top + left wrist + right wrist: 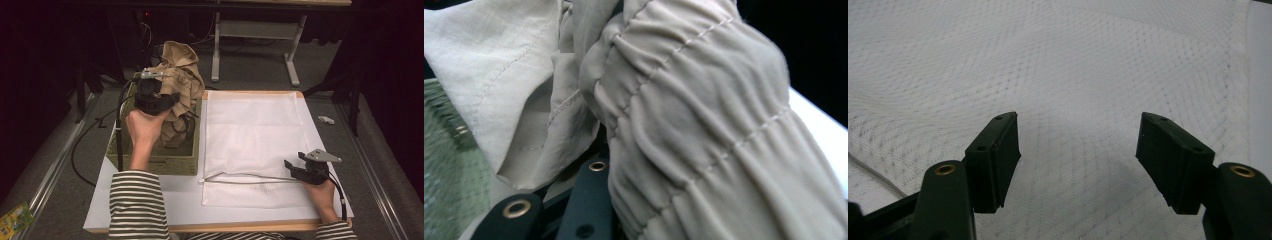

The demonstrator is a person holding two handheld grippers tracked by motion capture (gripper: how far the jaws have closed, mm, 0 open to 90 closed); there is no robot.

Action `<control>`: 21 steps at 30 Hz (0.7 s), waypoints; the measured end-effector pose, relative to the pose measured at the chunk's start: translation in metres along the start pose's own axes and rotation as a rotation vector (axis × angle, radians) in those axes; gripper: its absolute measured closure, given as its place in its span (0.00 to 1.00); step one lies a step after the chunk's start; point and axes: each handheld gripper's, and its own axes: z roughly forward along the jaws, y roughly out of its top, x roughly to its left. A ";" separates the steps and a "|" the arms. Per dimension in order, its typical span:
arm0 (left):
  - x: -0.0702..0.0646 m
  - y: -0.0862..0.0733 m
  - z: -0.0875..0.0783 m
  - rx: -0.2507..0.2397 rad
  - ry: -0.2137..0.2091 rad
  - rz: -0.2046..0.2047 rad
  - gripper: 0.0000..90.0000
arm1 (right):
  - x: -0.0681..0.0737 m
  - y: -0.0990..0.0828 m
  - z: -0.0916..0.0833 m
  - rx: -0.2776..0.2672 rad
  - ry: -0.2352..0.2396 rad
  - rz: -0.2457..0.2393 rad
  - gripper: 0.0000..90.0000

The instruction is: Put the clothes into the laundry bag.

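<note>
Left gripper (167, 97), upper left of centre in the high view, clenched on a bunch of beige garment (181, 75); same grip seen close up in the left gripper view, with gathered, stitched fabric (704, 125) pressed against the black jaws at the bottom edge. Held up over a woven olive basket (152, 162) at left of centre, the cloth hanging down from the grip into the basket. Blurred green weave of that basket (444, 170) at the far left of the left gripper view. Black cable (119, 130) trailing from the gripper down past the basket's left side.

Right gripper (290, 167), lower right of the high view, released: jaws standing wide apart in the right gripper view, nothing between them, hovering just over a white mesh bag (1063, 65). Same bag (252, 135) spread flat across the right half of a white board (175, 200), its lower edge close beside the gripper's tips.

Striped sleeve (135, 205) at the bottom left of the high view, a second striped cuff at the bottom right.

Small white object (326, 119) lying on grey floor at the right, well apart from the board. Yellow-green packet (14, 218) in the bottom left corner, print too small to read. No legible brand, label or writing anywhere.
</note>
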 end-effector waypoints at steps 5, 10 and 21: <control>-0.011 -0.001 0.000 0.020 -0.011 0.023 0.78 | 0.000 0.000 0.000 0.003 0.004 0.005 0.38; -0.023 0.002 -0.001 0.017 -0.045 0.021 0.78 | -0.001 0.000 0.000 0.001 0.004 0.008 0.37; -0.056 -0.001 -0.002 0.042 -0.124 0.026 0.78 | -0.002 0.000 -0.001 0.007 0.012 0.039 0.39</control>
